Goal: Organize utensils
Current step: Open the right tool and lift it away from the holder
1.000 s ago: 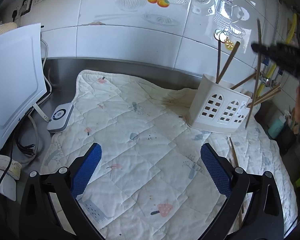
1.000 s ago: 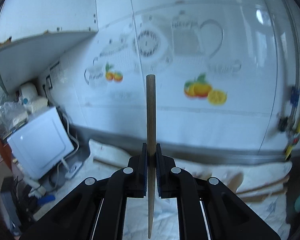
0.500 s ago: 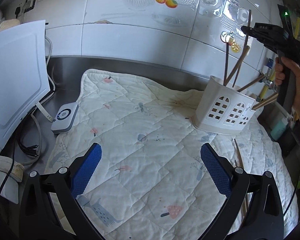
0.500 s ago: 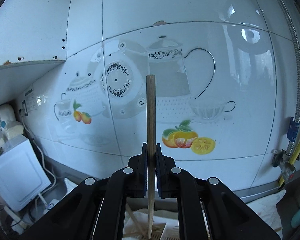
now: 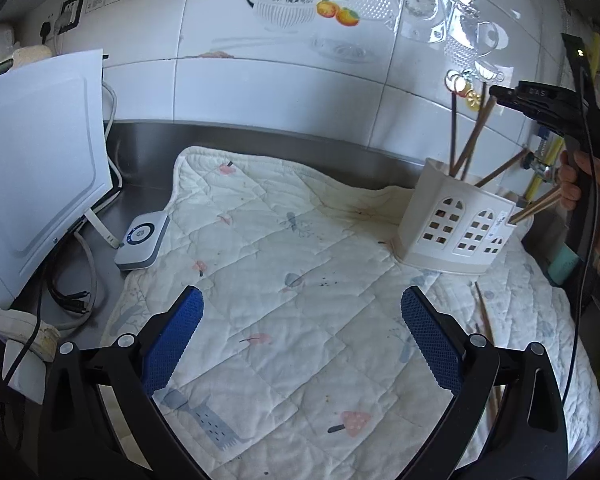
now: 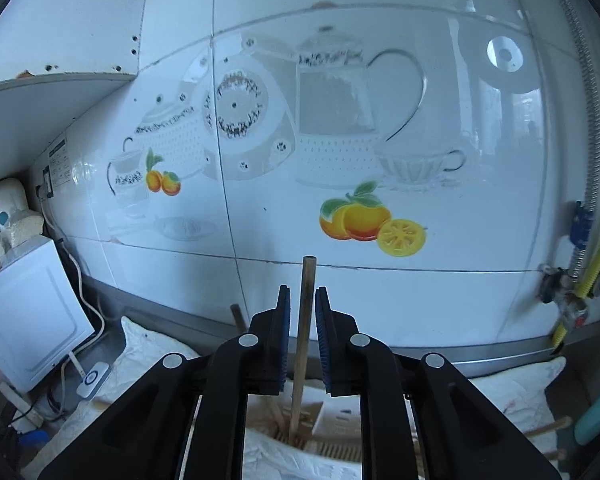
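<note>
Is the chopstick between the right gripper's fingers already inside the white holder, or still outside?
Inside. The chopstick stands nearly upright, its lower end in the white holder. The right gripper is opening, pads clear of it.

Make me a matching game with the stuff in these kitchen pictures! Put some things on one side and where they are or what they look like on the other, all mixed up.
Things:
1. chopstick
2. white holder
3. left gripper
4. small white device

Places or states:
A. jaws wide apart, nothing between them
B. on the steel counter beside the quilted mat's edge
C. between the right gripper's opening jaws, pads clear of it, lower end in the holder
D. stands on the mat, arched holes in its side

Pairs: 1-C, 2-D, 3-A, 4-B
</note>
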`<action>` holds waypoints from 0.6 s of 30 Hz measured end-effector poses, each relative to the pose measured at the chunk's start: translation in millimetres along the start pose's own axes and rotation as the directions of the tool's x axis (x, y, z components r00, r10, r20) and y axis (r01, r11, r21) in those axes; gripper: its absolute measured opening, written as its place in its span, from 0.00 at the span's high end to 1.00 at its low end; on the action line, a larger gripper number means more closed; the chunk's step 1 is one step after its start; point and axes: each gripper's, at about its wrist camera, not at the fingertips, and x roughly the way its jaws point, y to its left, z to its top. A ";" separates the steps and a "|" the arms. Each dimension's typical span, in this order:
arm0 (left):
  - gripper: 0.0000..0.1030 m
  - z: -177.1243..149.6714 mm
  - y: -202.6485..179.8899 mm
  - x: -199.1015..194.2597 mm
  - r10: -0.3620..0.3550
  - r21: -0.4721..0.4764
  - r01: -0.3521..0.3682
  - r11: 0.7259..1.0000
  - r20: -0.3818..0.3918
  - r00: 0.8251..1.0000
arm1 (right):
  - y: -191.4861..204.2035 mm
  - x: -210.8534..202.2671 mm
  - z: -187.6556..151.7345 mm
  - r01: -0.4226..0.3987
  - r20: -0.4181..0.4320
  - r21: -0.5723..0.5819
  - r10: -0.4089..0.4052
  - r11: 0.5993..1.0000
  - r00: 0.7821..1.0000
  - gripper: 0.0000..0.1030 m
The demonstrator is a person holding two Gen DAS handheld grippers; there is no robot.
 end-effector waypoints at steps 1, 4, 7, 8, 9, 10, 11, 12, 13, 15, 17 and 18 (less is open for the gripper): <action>0.05 0.3 -1.3 -2.2 -0.011 -0.005 0.011 1.000 0.001 1.000 | 0.3 -11.2 0.0 -0.005 0.000 -0.004 0.005 1.000 1.000 0.87; 0.05 0.3 -7.8 -12.4 -0.059 -0.002 0.059 0.998 0.004 0.998 | 1.8 -52.9 2.5 -0.019 0.002 -0.015 0.019 1.000 1.000 0.82; 0.05 -1.3 -18.1 -25.2 -0.087 0.026 0.086 0.996 0.011 0.996 | 4.1 -102.5 1.6 -0.036 -0.003 -0.023 0.036 0.999 0.999 0.80; 0.05 -2.2 -21.6 -28.4 -0.091 0.034 0.091 0.995 0.009 0.996 | 4.9 -120.8 0.1 -0.040 -0.003 -0.019 0.040 0.999 0.999 0.79; 0.05 -3.6 -25.5 -32.6 -0.095 0.043 0.095 0.995 0.007 0.995 | 5.6 -137.4 -2.2 -0.042 -0.006 -0.019 0.042 0.999 0.999 0.78; 0.05 -4.9 -28.4 -35.6 -0.100 0.049 0.100 0.994 0.004 0.995 | 5.9 -149.9 -4.8 -0.043 -0.013 -0.021 0.043 0.999 0.999 0.78; 0.05 -6.7 -31.7 -39.2 -0.106 0.054 0.106 0.993 -0.001 0.994 | 5.8 -165.0 -9.0 -0.043 -0.019 -0.022 0.043 0.999 0.999 0.78; 0.05 -8.4 -33.6 -42.0 -0.114 0.057 0.114 0.992 -0.005 0.994 | 6.4 -178.3 -14.0 -0.042 -0.027 -0.025 0.042 0.999 0.999 0.78; 0.05 -10.5 -36.1 -44.6 -0.119 0.059 0.119 0.991 -0.011 0.993 | 6.9 -192.9 -20.1 -0.040 -0.041 -0.028 0.039 0.999 0.998 0.78; 0.05 -14.9 -39.9 -48.2 -0.131 0.060 0.132 0.989 -0.023 0.991 | 8.5 -215.2 -32.4 -0.049 -0.062 -0.026 0.047 0.998 0.997 0.78; 0.05 -20.6 -42.9 -49.0 -0.149 0.054 0.151 0.987 -0.049 0.988 | 11.4 -235.7 -48.0 -0.062 -0.094 -0.022 0.060 0.998 0.994 0.78; 0.05 -23.3 -43.3 -48.6 -0.161 0.048 0.164 0.985 -0.063 0.985 | 12.7 -243.0 -54.9 -0.064 -0.104 -0.025 0.061 0.998 0.993 0.78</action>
